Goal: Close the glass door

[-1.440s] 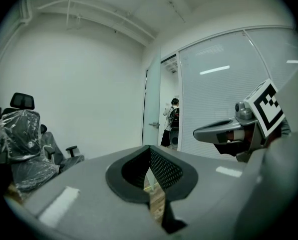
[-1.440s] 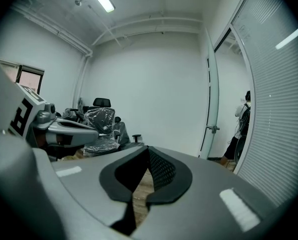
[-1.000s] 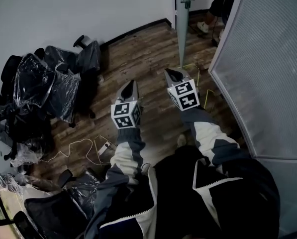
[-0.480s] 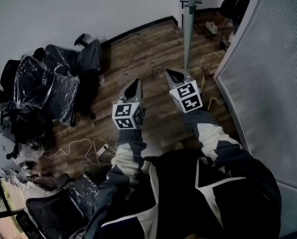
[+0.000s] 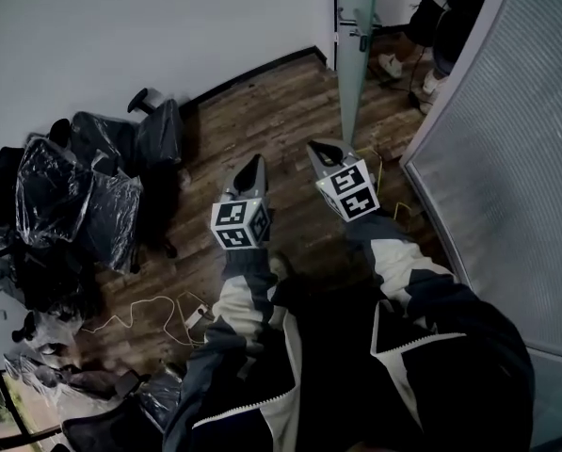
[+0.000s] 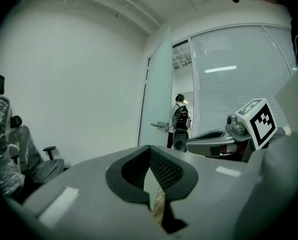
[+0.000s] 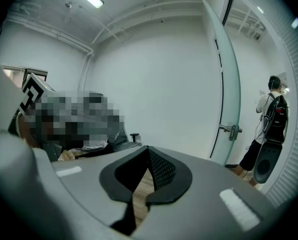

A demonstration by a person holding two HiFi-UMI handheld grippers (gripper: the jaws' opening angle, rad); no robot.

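The glass door [image 5: 356,55] stands open at the top of the head view, edge-on, with a metal handle [image 5: 354,28]. It also shows in the left gripper view as a pale panel [image 6: 158,94] and in the right gripper view as a tall greenish pane [image 7: 227,94] with its handle [image 7: 232,130]. My left gripper [image 5: 255,166] and right gripper [image 5: 320,149] are held side by side over the wood floor, short of the door. Both point toward it. Each one's jaws are shut with nothing between them [image 6: 149,149] [image 7: 148,150].
Office chairs wrapped in black plastic [image 5: 92,186] crowd the left wall. White cables [image 5: 158,309] lie on the floor, and a yellow one [image 5: 386,169] lies near the door's foot. A ribbed frosted partition [image 5: 506,158] runs along the right. A person [image 7: 268,119] stands beyond the doorway.
Both grippers have moved forward toward the door, which now looms larger at the top. The chairs have slid back along the left. Both jaws stay shut.
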